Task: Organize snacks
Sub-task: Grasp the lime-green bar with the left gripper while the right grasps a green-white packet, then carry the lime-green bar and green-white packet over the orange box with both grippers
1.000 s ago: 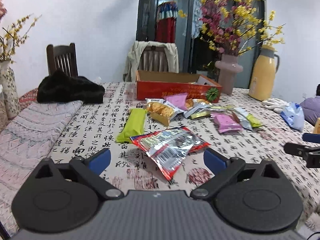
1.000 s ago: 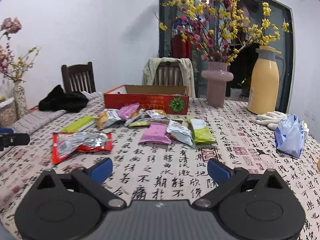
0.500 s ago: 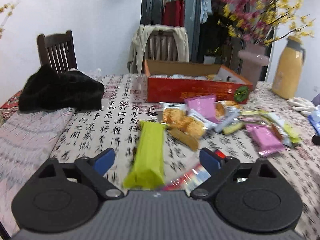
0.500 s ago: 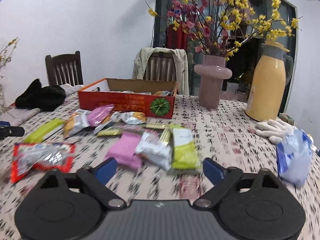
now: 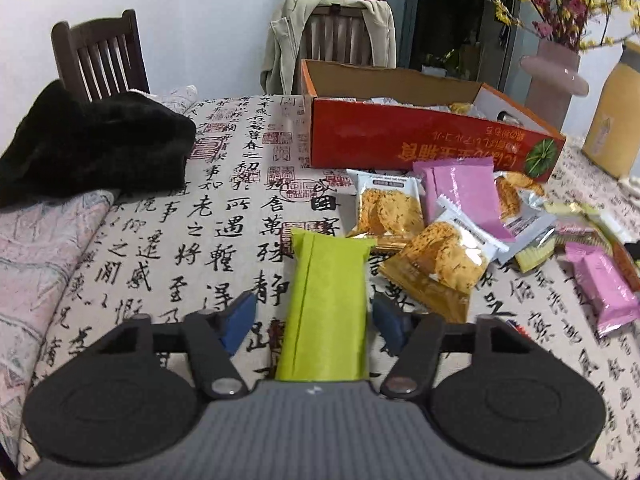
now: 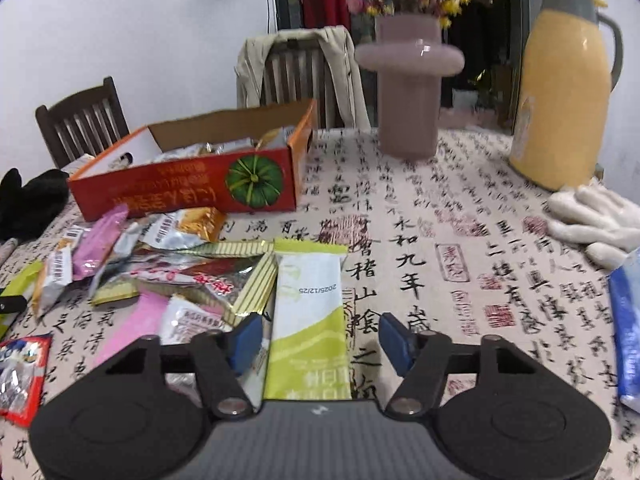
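Note:
A plain lime-green snack bar [image 5: 326, 308] lies on the tablecloth between the open fingers of my left gripper [image 5: 314, 322]; the right pad is close to it, the left pad stands apart. A white-and-green snack packet [image 6: 308, 320] lies between the open fingers of my right gripper [image 6: 320, 338], with gaps on both sides. An open red cardboard box [image 5: 420, 136] holding several snacks stands behind; it also shows in the right wrist view [image 6: 188, 188]. Loose snack packets [image 5: 436, 236] lie in front of it.
A black garment [image 5: 88, 144] lies at the left. A pink vase [image 6: 408, 88], a yellow thermos [image 6: 568, 80], white gloves [image 6: 592, 220] and a blue bag [image 6: 628, 328] stand at the right. Chairs [image 5: 100, 56] are behind the table. A red packet [image 6: 20, 372] lies at the near left.
Both grippers moved forward and down over the table. The left now straddles the lime-green bar, the right straddles the white-and-green packet. Both sets of fingers have narrowed a little.

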The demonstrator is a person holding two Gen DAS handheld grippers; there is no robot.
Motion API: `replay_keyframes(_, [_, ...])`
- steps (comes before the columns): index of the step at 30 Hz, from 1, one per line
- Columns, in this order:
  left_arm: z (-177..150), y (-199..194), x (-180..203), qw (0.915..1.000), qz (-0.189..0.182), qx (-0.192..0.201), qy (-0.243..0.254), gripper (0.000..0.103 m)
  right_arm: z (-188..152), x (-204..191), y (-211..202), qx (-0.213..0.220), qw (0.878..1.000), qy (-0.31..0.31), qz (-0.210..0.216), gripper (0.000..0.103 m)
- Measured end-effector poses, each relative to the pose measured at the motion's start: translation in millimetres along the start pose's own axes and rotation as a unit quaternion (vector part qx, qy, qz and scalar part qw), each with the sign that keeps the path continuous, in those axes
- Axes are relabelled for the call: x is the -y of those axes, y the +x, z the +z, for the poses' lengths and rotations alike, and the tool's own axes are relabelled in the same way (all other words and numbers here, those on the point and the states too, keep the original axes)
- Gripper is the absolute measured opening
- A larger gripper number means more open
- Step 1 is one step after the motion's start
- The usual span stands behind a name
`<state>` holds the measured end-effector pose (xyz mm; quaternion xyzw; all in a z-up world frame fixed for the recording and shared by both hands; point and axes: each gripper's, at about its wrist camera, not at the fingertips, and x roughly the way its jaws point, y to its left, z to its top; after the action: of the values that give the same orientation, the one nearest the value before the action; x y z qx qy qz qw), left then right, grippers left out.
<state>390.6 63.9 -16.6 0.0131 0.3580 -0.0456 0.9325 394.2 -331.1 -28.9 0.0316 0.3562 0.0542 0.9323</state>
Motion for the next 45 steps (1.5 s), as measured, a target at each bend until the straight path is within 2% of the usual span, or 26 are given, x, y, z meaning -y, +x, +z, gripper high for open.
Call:
replay_keyframes(2, [1.7, -1.2, -1.2, 1.0000, -0.004, 0.001, 0.002, 0.039, 1.4, -2.5, 7.7, -0.006, 1.000, -0.006, 0.005, 0.049])
replay_keyframes(4, [2.7, -2.3, -1.7, 1.0000, -0.006, 0.003, 0.005, 0.037, 1.4, -5.6, 11.8, -0.007, 1.000, -0.009, 0.007, 0.039])
replay_keyframes(8, [2.4, -15.1, -2.3, 0.9998, 0.007, 0.016, -0.001, 0.036, 2.3, -9.0, 8.1, -0.004, 1.000, -0.015, 0.002, 0.036])
replay_keyframes(13, [-3.1, -62.2, -5.3, 0.9980, 0.019, 0.059, -0.011, 0.036, -6.3, -5.8, -25.2, 0.015, 1.000, -0.017, -0.005, 0.036])
replay_keyframes(17, [-22.4, -109.6, 2.8, 0.9958, 0.011, 0.089, -0.016, 0.035, -24.1, -13.1, -77.5, 0.043, 0.999, -0.027, -0.007, 0.036])
replay_keyframes(20, [-42.7, -146.0, 11.4, 0.9937, -0.008, 0.109, -0.022, 0.035, -45.1, -24.5, -118.4, 0.066, 0.997, -0.026, 0.017, 0.036])
replay_keyframes(23, [-60.1, -175.2, 13.7, 0.9918, -0.030, 0.117, -0.041, 0.035, -68.5, -37.4, -146.5, 0.072, 0.996, -0.024, 0.039, 0.036])
replay_keyframes(26, [-75.3, -194.9, 16.3, 0.9917, -0.030, 0.119, -0.039, 0.035, -86.8, -49.8, -166.0, 0.077, 0.996, -0.028, 0.046, 0.036])
replay_keyframes(33, [-88.1, -226.6, 17.2, 0.9886, -0.023, 0.144, -0.039, 0.035, -110.1, -71.4, -197.3, 0.088, 0.993, -0.048, 0.065, 0.036])
replay_keyframes(41, [-87.2, -234.7, 16.7, 0.9866, -0.021, 0.156, -0.043, 0.035, -109.7, -73.7, -213.3, 0.108, 0.991, -0.048, 0.068, 0.036])
replay_keyframes(45, [-71.9, -231.3, 15.5, 0.9855, -0.023, 0.165, -0.032, 0.035, -98.3, -72.0, -209.3, 0.112, 0.991, -0.045, 0.064, 0.036])
